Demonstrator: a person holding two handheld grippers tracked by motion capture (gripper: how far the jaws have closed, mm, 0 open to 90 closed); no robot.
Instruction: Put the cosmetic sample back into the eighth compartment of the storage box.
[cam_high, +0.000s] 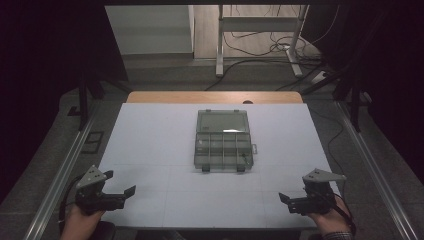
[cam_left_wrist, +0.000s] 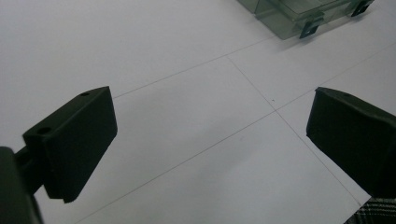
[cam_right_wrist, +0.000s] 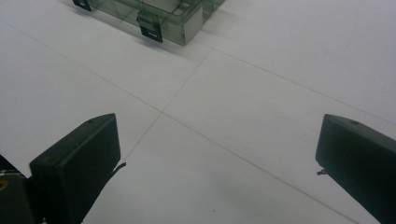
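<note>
A clear plastic box (cam_high: 223, 140) with small compartments is set in the middle of the white table (cam_high: 150, 150), with its lid laid open at the far side. The left gripper (cam_high: 120, 192) is held near the table's front left corner, the right gripper (cam_high: 285, 200) near the front right. Both are spread wide open, and nothing is held. The box is well apart from both.
</note>
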